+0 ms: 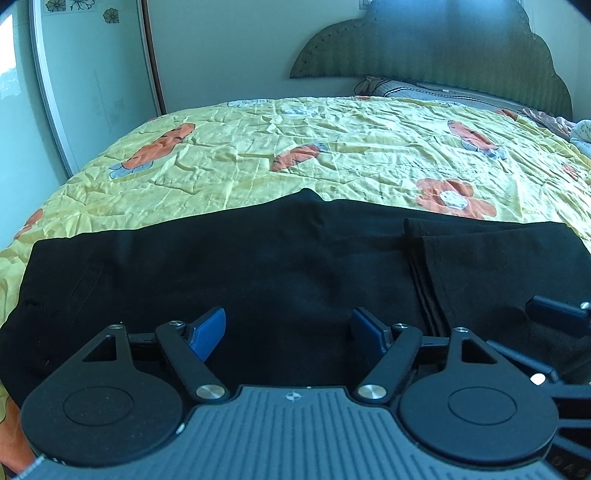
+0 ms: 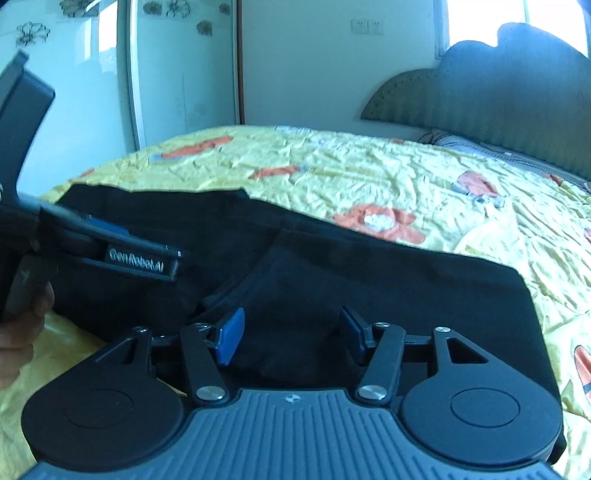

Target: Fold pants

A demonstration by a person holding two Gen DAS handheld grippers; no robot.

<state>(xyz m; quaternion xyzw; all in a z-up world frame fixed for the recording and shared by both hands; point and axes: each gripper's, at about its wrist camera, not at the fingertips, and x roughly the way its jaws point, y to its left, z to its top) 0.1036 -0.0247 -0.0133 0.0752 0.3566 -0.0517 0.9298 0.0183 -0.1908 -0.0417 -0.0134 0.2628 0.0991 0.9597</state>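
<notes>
Lying flat on the bedspread point(image 1: 332, 140), black pants point(image 1: 221, 266) partly folded; both tools gape, gripping nothing.

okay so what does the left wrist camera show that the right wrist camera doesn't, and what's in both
Left wrist only: the left tool standing open over the pants' left part.

Right wrist only: the right tool open, a hand gripping the other tool's handle, and wall sockets.

Both: the black pants with folded-over leg ends, the yellow flowered bedspread, the headboard.
</notes>
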